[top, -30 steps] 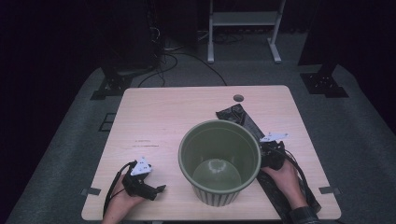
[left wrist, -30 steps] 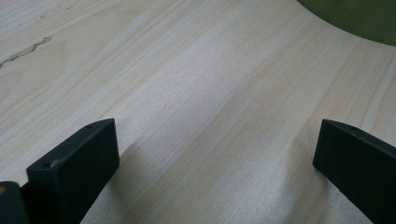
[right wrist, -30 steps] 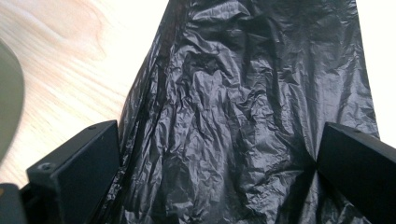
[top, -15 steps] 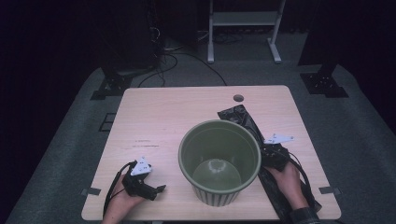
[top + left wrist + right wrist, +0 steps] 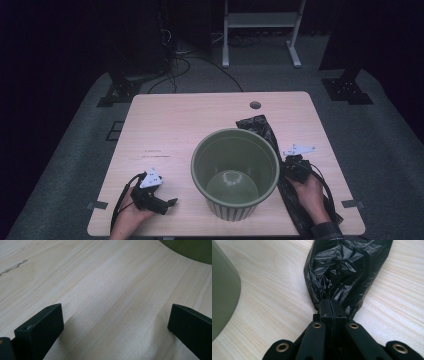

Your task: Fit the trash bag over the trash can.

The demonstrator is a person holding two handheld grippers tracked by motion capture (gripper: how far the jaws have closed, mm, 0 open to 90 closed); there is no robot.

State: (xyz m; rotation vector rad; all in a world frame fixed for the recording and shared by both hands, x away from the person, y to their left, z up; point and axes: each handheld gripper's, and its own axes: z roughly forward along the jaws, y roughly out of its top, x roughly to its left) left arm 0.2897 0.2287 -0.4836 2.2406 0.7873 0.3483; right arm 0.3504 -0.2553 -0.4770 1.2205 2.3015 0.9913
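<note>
— At the desk's near left, what is the left gripper doing?
— Resting as before, fingers wide, nothing between them.
— And right of the green bin?
— The right gripper has slid outward, fingers clamped on the black bin bag, probably drawing it clear. It lies crumpled and glossy beside the bin.

We find the bin near the table centre; bin bag at its three o'clock, left gripper at eight o'clock.
</note>
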